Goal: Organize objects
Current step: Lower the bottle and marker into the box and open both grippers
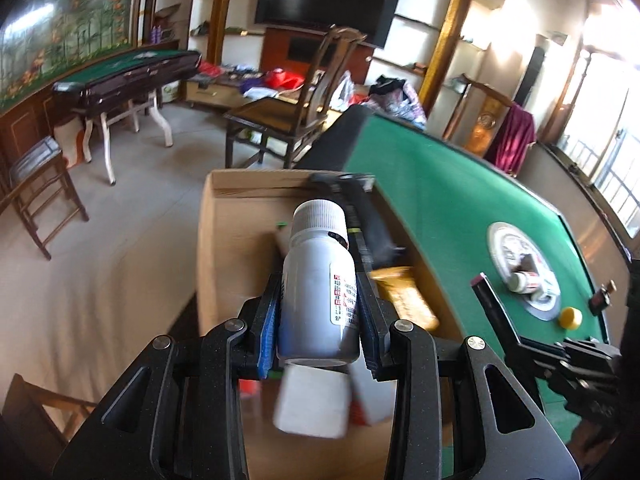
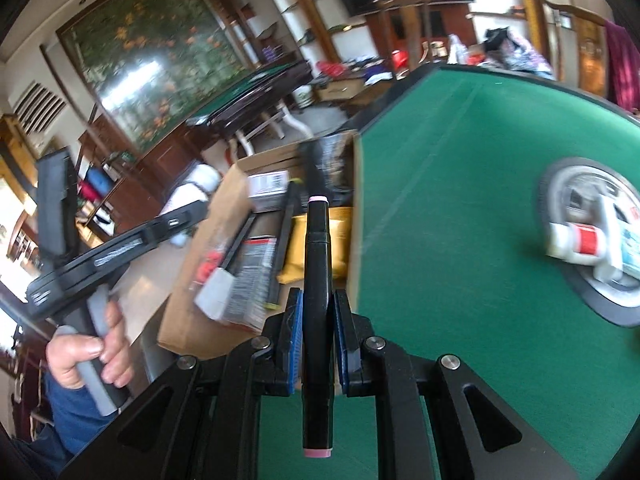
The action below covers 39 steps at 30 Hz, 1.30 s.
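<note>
White plastic bottle [image 1: 318, 284], ribbed screw cap, printed label on side: centre of the left wrist view, clamped mid-body, cap pointing away over the open cardboard box [image 1: 212, 240].

Black marker pen [image 2: 317, 280], pink at both ends: centre of the right wrist view, gripped at its middle, lying lengthwise toward the same box [image 2: 188, 288], above the green felt table [image 2: 460, 240].

Left gripper [image 1: 318, 312]: matte black speckled linkage arms, round silver pivot screws, blue ribbed pads. Right gripper [image 2: 316, 312]: identical build. At 8 o'clock, hand [image 2: 86, 356] on grey handle; blue sleeve [image 2: 76, 416].
</note>
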Motion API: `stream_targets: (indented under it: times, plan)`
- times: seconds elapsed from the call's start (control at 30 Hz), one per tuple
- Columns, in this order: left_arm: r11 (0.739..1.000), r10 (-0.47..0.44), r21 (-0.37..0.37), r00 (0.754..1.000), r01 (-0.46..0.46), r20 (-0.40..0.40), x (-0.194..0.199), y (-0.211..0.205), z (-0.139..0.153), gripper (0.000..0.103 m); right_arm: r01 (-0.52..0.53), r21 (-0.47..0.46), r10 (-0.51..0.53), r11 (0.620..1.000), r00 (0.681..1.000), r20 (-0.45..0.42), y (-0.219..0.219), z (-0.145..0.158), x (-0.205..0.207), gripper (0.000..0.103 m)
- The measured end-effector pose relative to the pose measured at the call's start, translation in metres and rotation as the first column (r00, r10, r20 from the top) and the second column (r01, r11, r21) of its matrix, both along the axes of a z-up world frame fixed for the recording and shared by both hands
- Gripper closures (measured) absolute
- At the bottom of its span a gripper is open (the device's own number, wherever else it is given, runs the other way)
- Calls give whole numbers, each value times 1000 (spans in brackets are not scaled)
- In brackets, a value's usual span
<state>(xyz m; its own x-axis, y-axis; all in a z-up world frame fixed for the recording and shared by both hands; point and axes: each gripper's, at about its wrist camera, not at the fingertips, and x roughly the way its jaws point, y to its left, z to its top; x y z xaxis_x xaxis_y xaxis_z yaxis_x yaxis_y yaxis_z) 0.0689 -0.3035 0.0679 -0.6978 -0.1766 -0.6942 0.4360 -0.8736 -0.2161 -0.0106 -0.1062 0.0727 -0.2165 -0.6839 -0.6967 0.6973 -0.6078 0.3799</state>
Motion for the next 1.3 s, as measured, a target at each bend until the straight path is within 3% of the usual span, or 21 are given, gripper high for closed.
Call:
stream_targets:
  times: [0.27,0.5,0.7,1.3]
  plan:
    - [995,36,95,997,-42,65,-25,-44,-27,69,-68,58,65,996,997,49,-78,-7,3,90]
    - [983,35,173,994,-53,107,-40,-69,-44,69,-63,83,55,995,994,94,-114,-21,-7,90]
    - [979,44,192,995,-61,92,-43,-78,-45,69,-48,91,38,995,993,108,-129,-30,-17,90]
    - [966,35,254,997,-50,65,-42,-92,-43,69,-50,70,47,996,998,39,-145,-28,-14,88]
